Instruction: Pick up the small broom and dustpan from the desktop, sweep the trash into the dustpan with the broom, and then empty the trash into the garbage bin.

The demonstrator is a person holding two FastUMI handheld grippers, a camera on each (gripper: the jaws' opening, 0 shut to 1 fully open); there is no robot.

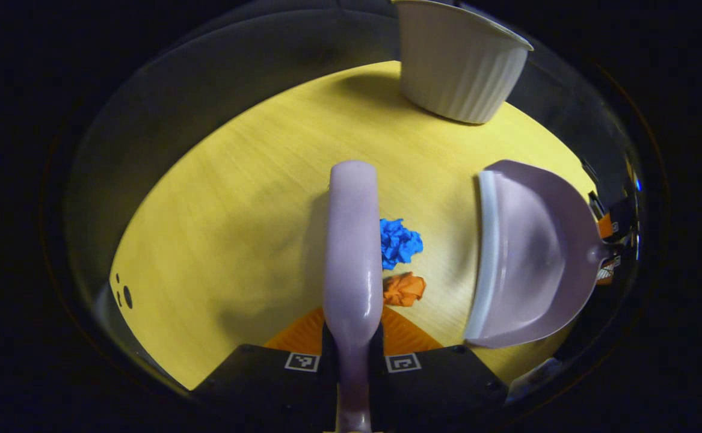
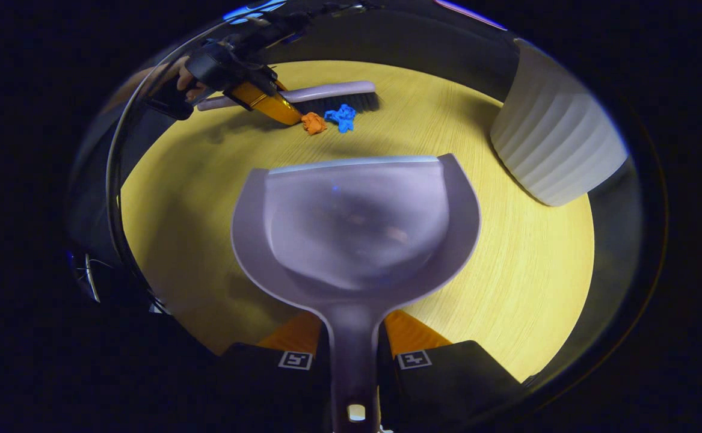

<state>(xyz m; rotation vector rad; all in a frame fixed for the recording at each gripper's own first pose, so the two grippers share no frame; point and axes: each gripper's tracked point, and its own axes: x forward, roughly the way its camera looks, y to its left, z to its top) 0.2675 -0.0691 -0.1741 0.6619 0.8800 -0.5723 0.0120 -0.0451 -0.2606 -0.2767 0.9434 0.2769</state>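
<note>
Broom point(image 1: 352, 240) in left gripper point(image 1: 352, 355) | trash point(image 1: 400, 242) just beside | dustpan point(image 1: 528, 252) near

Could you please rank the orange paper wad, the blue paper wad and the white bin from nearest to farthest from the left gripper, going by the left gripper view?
1. Orange paper wad: just right of the broom held in the left gripper.
2. Blue paper wad: just beyond the orange one, also beside the broom.
3. White bin: farthest, at the table's far edge.
</note>
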